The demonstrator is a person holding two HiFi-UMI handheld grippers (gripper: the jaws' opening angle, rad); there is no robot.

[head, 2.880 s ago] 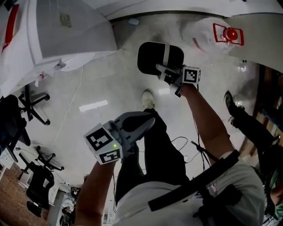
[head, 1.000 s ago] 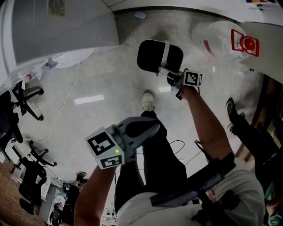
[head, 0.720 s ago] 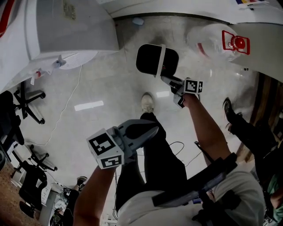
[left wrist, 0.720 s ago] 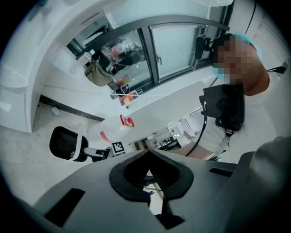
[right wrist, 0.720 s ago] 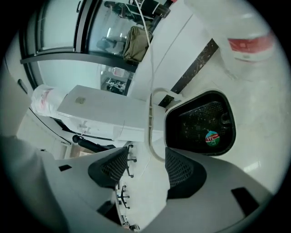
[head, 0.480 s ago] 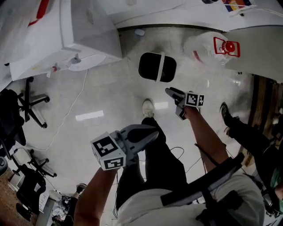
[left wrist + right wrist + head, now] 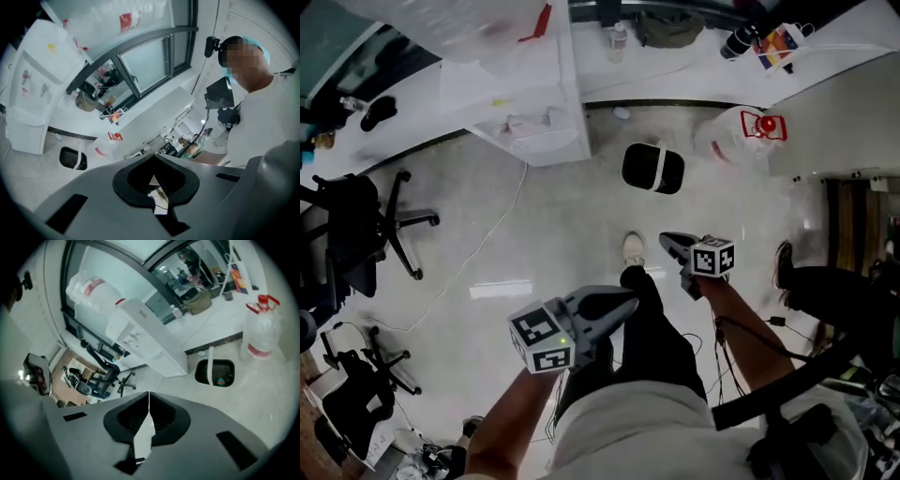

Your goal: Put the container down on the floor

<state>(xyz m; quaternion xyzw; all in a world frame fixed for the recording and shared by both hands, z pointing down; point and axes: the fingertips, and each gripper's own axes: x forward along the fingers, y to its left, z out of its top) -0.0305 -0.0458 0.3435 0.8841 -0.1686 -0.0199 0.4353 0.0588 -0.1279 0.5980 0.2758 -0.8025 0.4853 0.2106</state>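
Observation:
The container (image 7: 652,168) is a black bin with a white handle, standing on the pale floor below the counter; it also shows as the bin (image 7: 214,372) and small as the bin (image 7: 72,158). My right gripper (image 7: 673,244) hangs well back from it, over the floor near a shoe. Its jaws are closing, the tips meet, and nothing is between them; the right gripper (image 7: 149,395) shows this too. My left gripper (image 7: 623,302) is held low beside my leg. In its own view the left gripper (image 7: 153,157) is shut and empty.
A clear water jug (image 7: 741,136) with a red handle stands right of the bin. A white cabinet (image 7: 539,112) is to its left, an office chair (image 7: 366,225) further left. Cables (image 7: 487,244) trail on the floor. My shoe (image 7: 633,249) and another person's foot (image 7: 785,265) are near.
The right gripper has let go of the container's handle and drawn back towards me. The bin stays on the floor. The view has lifted and widened.

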